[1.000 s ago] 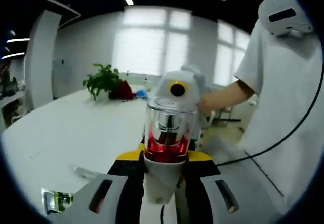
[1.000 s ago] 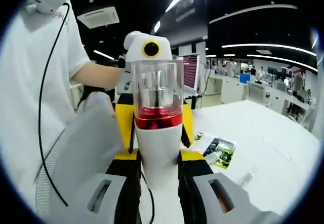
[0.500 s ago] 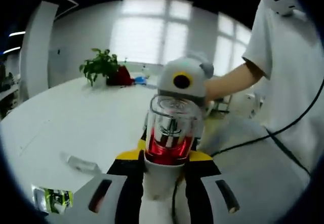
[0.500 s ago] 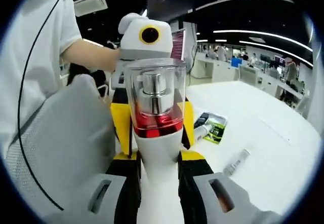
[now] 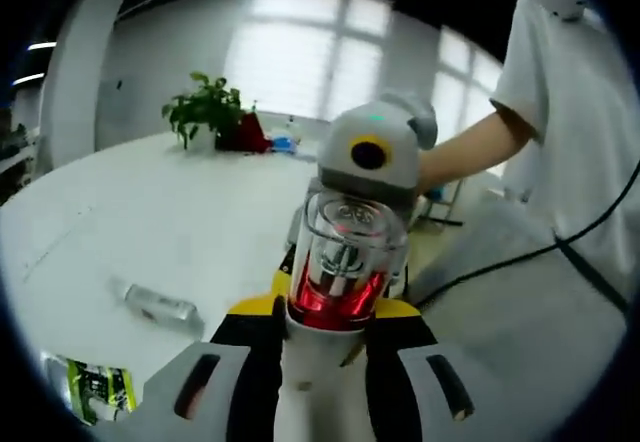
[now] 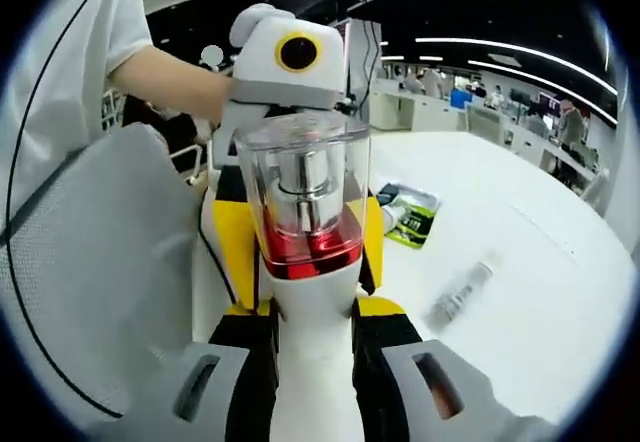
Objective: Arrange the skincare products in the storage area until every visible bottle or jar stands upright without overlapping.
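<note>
A pump bottle (image 5: 340, 272) with a white body, a red band and a clear cap stands upright in the air between the two grippers, which face each other. My left gripper (image 5: 325, 337) is shut on its white lower body. From the opposite side my right gripper (image 6: 312, 334) is shut on the same bottle (image 6: 308, 222). The right gripper's housing (image 5: 372, 152) shows behind the bottle in the left gripper view. In the right gripper view the left gripper's housing (image 6: 285, 57) does the same. A clear tube (image 5: 160, 305) (image 6: 462, 292) lies flat on the white table (image 5: 150, 222).
A green and black packet (image 5: 95, 387) (image 6: 410, 214) lies on the table near the tube. A potted plant (image 5: 208, 112) stands at the far end. A person in a white shirt (image 5: 575, 122) stands close, beside a grey mesh chair (image 6: 100, 252).
Both views have shifted as the hands moved together; the tube and packet now sit lower and nearer in the pictures. The bottle stays held between both grippers.
</note>
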A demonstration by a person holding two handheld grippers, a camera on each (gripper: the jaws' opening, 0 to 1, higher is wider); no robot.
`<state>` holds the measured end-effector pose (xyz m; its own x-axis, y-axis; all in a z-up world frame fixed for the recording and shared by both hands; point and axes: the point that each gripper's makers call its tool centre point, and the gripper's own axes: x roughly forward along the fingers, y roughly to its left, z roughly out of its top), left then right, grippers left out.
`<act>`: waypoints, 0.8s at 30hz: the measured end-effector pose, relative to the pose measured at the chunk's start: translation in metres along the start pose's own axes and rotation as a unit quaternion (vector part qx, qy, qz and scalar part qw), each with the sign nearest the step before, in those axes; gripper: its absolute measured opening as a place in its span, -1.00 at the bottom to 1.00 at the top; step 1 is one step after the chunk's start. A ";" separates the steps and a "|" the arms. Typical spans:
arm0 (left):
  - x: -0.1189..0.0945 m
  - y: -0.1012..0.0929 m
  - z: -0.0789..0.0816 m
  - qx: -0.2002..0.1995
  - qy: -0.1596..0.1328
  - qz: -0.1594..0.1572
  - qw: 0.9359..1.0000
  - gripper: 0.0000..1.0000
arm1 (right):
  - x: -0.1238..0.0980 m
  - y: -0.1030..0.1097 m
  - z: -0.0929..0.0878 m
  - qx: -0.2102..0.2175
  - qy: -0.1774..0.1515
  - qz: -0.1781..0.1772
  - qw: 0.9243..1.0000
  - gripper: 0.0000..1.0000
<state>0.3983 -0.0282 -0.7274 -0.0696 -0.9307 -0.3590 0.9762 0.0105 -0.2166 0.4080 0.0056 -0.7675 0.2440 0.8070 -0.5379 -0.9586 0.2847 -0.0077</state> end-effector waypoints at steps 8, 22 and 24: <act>0.004 0.016 0.001 0.000 -0.010 -0.007 1.000 -0.48 | 0.004 -0.015 -0.006 0.004 0.004 -0.005 1.000 -0.47; 0.008 0.061 0.014 0.008 -0.027 -0.004 1.000 -0.48 | 0.006 -0.062 0.000 -0.005 0.002 -0.009 1.000 -0.46; 0.008 0.068 0.016 0.010 -0.030 -0.001 0.999 -0.48 | 0.007 -0.069 0.000 -0.007 0.003 -0.009 1.000 -0.46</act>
<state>0.4672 -0.0404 -0.7304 -0.0597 -0.9510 -0.3032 0.9800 0.0020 -0.1992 0.4759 -0.0084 -0.7707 0.2607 0.7989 -0.5420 -0.9559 0.2921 -0.0292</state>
